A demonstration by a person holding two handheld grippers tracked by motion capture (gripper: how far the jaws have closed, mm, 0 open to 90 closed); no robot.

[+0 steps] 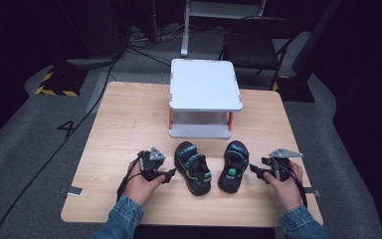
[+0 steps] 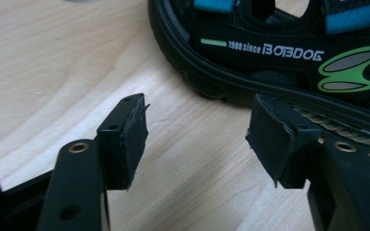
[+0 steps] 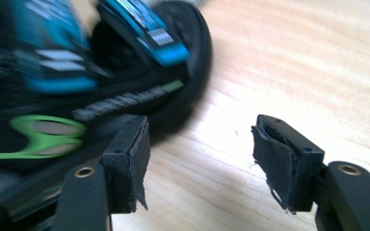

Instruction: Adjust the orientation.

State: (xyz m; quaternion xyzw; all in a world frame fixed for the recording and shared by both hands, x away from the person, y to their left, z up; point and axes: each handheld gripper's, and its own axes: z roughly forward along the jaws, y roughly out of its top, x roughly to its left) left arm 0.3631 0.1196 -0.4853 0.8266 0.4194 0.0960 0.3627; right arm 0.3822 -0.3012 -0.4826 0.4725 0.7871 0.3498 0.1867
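With both claws, left claw (image 1: 171, 174) and right claw (image 1: 253, 170), open and empty beside the sandals (image 1: 193, 167) near the counter's (image 1: 129, 119) front edge, each should close squarely on a sole.

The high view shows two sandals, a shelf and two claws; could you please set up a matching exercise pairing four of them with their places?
Things:
1. left sandal
2. right sandal
3. white shelf
4. left claw

Places:
A. at the far middle of the table
B. just left of the left sandal's heel
C. next to the right claw
D. between the left claw and the other sandal

Pairs: 1-D, 2-C, 3-A, 4-B
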